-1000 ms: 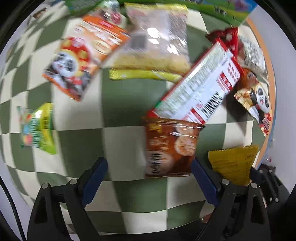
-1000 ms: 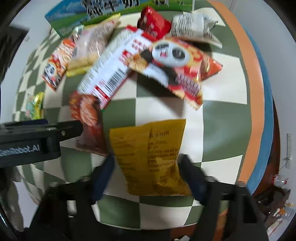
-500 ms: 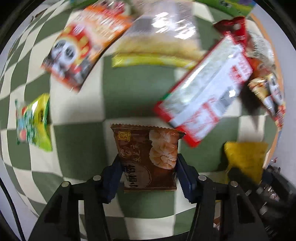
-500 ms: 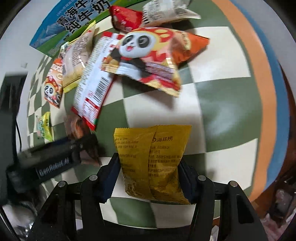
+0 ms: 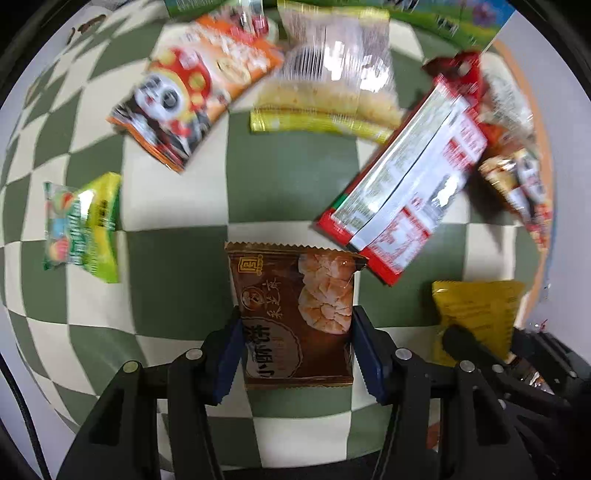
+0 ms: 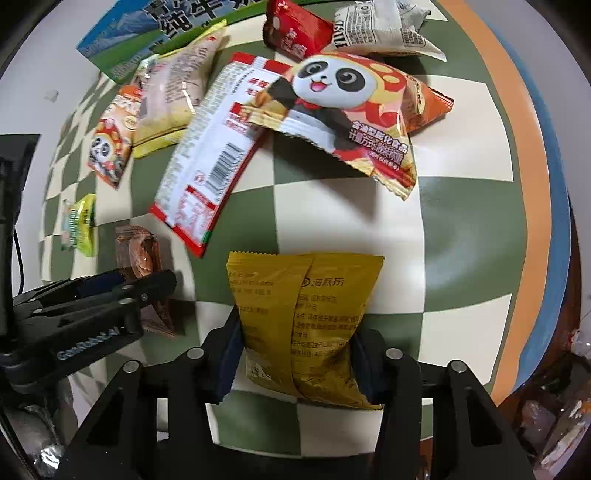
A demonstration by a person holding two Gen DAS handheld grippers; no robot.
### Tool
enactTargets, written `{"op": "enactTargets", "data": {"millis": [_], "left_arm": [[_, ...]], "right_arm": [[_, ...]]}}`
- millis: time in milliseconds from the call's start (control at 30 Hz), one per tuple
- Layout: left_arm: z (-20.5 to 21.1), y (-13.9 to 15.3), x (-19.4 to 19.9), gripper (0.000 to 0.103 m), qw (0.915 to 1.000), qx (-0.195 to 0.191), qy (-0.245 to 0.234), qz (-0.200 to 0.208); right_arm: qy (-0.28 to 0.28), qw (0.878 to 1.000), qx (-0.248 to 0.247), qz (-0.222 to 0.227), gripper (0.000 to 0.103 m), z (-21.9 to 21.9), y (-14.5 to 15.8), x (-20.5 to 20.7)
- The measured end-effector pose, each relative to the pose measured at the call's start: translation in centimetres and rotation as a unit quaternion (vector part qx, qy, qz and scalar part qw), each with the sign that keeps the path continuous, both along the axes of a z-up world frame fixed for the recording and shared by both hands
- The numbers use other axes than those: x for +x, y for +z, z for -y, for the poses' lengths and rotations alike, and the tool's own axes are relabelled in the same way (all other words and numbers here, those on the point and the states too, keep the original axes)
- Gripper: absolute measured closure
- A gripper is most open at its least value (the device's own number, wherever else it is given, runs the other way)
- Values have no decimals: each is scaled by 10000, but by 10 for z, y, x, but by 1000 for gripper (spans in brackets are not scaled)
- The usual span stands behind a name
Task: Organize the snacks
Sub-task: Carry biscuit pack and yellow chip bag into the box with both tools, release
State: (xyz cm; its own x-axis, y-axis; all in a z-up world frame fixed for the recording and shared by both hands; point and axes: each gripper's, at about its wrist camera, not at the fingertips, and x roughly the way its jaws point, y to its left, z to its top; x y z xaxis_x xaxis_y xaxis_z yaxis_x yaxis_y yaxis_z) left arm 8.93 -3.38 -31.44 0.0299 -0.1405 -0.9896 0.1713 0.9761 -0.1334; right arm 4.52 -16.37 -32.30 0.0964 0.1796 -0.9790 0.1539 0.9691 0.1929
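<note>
My left gripper points down at the checked tablecloth and is shut on a brown snack packet, its blue pads pressing on both sides. In the right wrist view that gripper and its brown packet sit at the left. My right gripper has a yellow packet between its pads. Its jaws are closing and pinch the packet's sides. The same yellow packet shows at the lower right of the left wrist view.
Beyond the grippers lie a long red and white pack, a panda bag, a second panda bag, a clear yellow-edged bag and a green candy packet. A milk carton stands at the back. The table's orange rim curves down the right.
My left gripper went from wide open to shut on the brown packet and drifted a little over the cloth. My right gripper's jaws narrowed onto the yellow packet.
</note>
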Motion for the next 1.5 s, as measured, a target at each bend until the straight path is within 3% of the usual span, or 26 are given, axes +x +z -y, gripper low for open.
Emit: {"op": "enactTargets", "data": {"millis": [233, 367, 400, 567, 700, 833, 1000, 1133, 1367, 1433, 1500], "left_arm": [[4, 74, 8, 50, 9978, -503, 105, 410], [8, 128, 38, 50, 9928, -932, 151, 731], [-10, 141, 51, 50, 9913, -1013, 137, 832], [-20, 206, 132, 50, 9838, -1084, 46, 1430], [-15, 231, 196, 50, 9818, -758, 66, 1740], [-15, 222, 273, 50, 9861, -336, 181, 1615], [-21, 174, 347, 50, 9926, 235, 224, 1166], [-29, 137, 382, 49, 9939, 621, 268, 867], [-43, 95, 414, 48, 9973, 567, 398, 229], [-43, 90, 417, 40, 9978, 512, 388, 174], [-45, 91, 417, 11, 9974, 493, 435, 278]], "right_arm": [[-41, 9978, 618, 246, 51, 10, 48, -8], [-93, 9930, 1007, 609, 51, 20, 95, 3], [-103, 9917, 1072, 709, 51, 23, 107, 10], [-137, 9815, 1272, 1427, 51, 41, 173, 74], [0, 9769, 749, 2002, 51, 41, 210, 156], [143, 9776, 272, 2083, 51, 37, 214, 241], [314, 9848, -124, 1706, 51, 38, 188, 345], [264, 9905, -148, 1345, 51, 44, 160, 396], [159, 9959, -290, 846, 48, 52, 113, 448], [142, 9973, -288, 668, 23, 54, 104, 458], [159, 9975, -369, 577, 11, 54, 97, 462]]}}
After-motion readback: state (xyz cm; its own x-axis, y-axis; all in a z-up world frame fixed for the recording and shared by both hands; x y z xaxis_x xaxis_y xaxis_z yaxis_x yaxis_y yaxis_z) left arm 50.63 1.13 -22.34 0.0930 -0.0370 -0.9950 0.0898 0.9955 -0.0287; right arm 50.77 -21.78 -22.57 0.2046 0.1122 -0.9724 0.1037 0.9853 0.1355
